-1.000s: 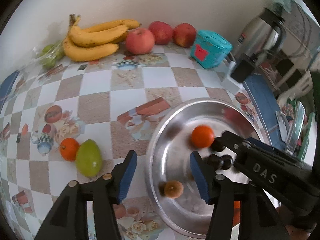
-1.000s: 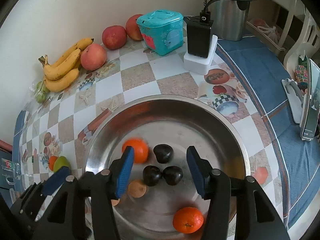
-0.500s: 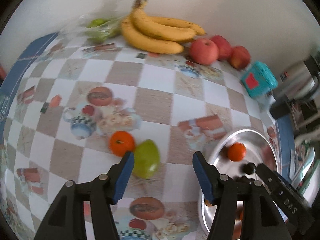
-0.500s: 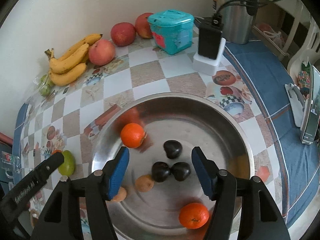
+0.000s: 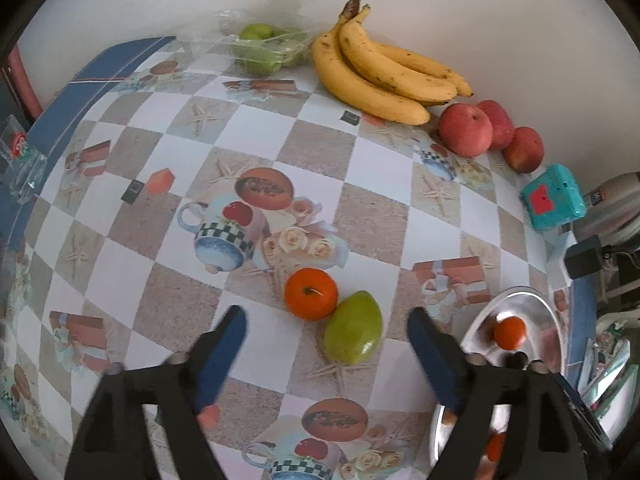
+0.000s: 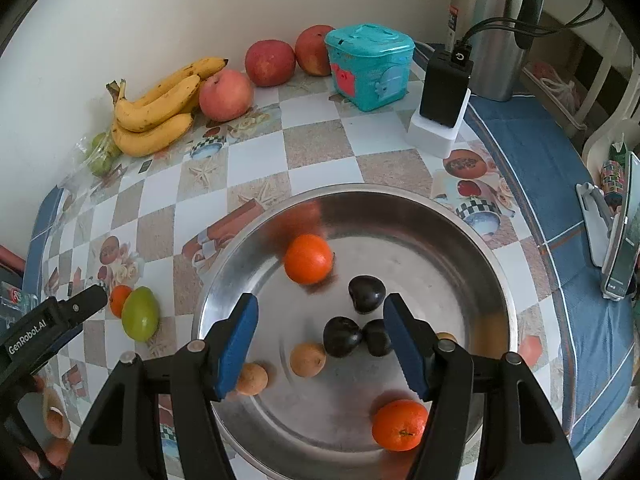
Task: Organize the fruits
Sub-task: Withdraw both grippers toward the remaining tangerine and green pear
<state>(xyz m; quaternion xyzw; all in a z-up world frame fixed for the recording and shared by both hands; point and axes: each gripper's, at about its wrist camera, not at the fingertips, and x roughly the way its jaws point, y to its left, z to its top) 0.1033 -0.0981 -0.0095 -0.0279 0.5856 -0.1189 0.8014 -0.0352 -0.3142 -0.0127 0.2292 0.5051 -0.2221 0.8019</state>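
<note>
My left gripper [image 5: 326, 354] is open and empty, just short of an orange [image 5: 311, 294] and a green mango [image 5: 353, 333] that touch each other on the tablecloth. Both show in the right wrist view, the orange [image 6: 119, 299] and the mango [image 6: 139, 318], with the left gripper's finger [image 6: 86, 304] beside them. My right gripper [image 6: 320, 344] is open and empty above the steel bowl [image 6: 472, 248]. The bowl holds two oranges [image 6: 308, 259], three dark plums [image 6: 366, 293] and two small brown fruits [image 6: 307, 360]. The bowl [image 5: 548, 312] shows at the right of the left wrist view.
Bananas [image 5: 384, 76], three red apples [image 5: 466, 130] and a bag of green fruit [image 5: 264, 50] lie along the back wall. A teal box [image 6: 370, 66], a black charger on a white base [image 6: 442, 100] and a steel kettle [image 6: 492, 28] stand behind the bowl. A phone stand [image 6: 608, 236] is at the right edge.
My left gripper has swung left from over the bowl to the orange and mango and opened wider. An orange rolled toward the bowl's far side. The right gripper pulled back slightly.
</note>
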